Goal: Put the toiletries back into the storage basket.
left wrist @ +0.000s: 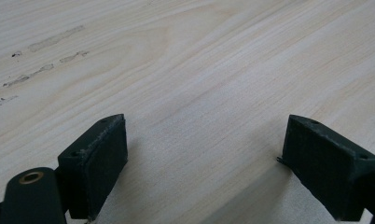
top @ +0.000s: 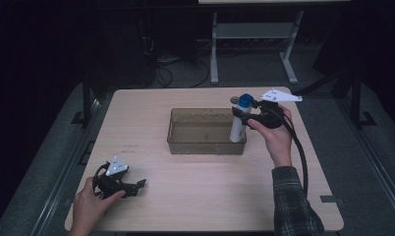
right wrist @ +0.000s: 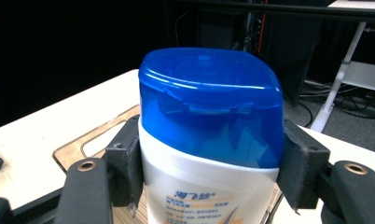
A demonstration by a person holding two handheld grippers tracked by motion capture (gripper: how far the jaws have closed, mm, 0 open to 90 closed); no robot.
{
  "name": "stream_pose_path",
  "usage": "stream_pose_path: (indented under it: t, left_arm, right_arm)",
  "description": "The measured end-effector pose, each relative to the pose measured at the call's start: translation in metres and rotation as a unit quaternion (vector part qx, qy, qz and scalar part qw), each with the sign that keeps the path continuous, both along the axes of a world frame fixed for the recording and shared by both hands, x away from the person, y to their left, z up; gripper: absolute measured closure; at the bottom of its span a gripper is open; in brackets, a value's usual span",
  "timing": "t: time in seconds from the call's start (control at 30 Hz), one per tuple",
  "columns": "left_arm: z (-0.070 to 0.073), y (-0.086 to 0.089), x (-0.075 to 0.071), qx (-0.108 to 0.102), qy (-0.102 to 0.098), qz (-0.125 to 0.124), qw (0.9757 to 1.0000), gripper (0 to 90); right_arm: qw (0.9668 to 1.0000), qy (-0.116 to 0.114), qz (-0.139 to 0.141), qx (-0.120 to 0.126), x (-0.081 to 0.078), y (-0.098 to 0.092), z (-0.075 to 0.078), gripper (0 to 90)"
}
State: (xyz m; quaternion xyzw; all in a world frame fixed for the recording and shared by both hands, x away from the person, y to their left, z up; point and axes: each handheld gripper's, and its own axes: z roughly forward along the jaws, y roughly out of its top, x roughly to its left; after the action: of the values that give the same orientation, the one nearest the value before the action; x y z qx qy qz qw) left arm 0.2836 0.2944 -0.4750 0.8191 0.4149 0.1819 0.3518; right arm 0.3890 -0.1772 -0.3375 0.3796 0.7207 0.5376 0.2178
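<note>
Bottle (top: 240, 120) with blue cap, upright at right end of tub (top: 185, 142), clamped by right gripper (top: 245, 117); left gripper (top: 136, 187), jaws wide, nearer than tub.

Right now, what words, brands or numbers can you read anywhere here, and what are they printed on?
White plastic bottle with blue flip cap, held in the right gripper: blue Chinese characters, likely "海飞丝", partly cut off and blurred.
Smaller line beside them: too small to read.
Light wooden table: dark smudges, no lettering.

A lab: lone wooden table (top: 205, 196) on grey carpet, cables (top: 181, 69) (tangled) behind, dark surroundings.
</note>
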Motion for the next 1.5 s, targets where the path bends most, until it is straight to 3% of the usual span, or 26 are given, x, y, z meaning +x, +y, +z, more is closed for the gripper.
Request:
stream_pose_path:
  t: [0.13,0.97,1.37,1.5]
  left_arm:
    - [0.0,0.0,0.0,0.001,0.001,-0.001,1.0,12.9]
    - [0.0,0.0,0.0,0.003,0.0,-0.002,1.0,12.9]
    - [0.0,0.0,0.0,0.003,0.0,-0.002,1.0,12.9]
    - [0.0,0.0,0.0,0.002,0.0,-0.002,1.0,12.9]
  right_arm:
    - [1.0,0.003,0.0,0.002,0.002,0.0,-0.004,34.9]
    - [0.9986,0.033,0.006,-0.041,0.007,0.009,-0.023,34.9]
    - [0.9955,0.059,0.009,-0.074,0.009,0.017,-0.033,34.9]
    - [0.9953,0.065,0.008,-0.072,0.009,0.016,-0.038,34.9]
